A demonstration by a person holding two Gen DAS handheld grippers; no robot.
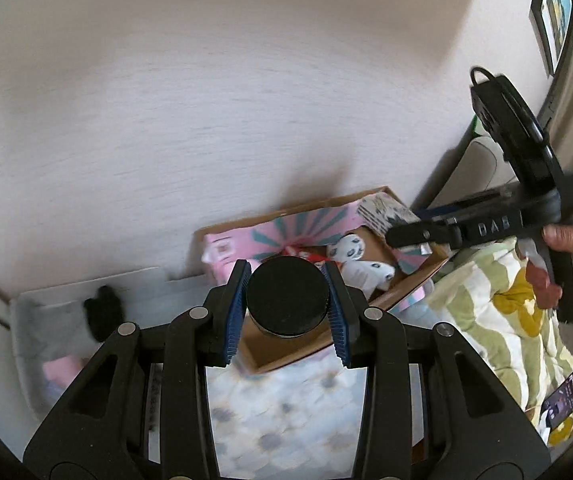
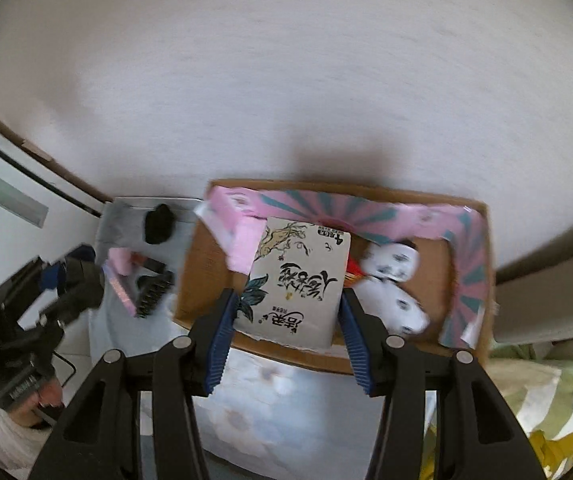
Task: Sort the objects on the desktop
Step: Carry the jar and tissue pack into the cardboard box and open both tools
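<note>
My left gripper [image 1: 285,276] is shut on a round jar with a black lid [image 1: 286,296], the blue pads pressing on its sides, above the near end of an open cardboard box [image 1: 270,360]. My right gripper [image 2: 288,294] is shut on a white packet [image 2: 298,276] printed with black brush script and a plant drawing. It holds the packet over the same box [image 2: 202,264], which is lined with pink and teal paper. In the left wrist view the right gripper [image 1: 406,236] and its packet [image 1: 382,208] hang over the box's far right corner.
White plush toys [image 2: 394,264] lie inside the box. Left of it a grey tray [image 2: 126,216] holds a black lump [image 2: 159,224], a black comb [image 2: 152,292] and a pink item [image 2: 120,260]. A green and yellow quilt [image 1: 486,312] lies to the right, with the wall close behind.
</note>
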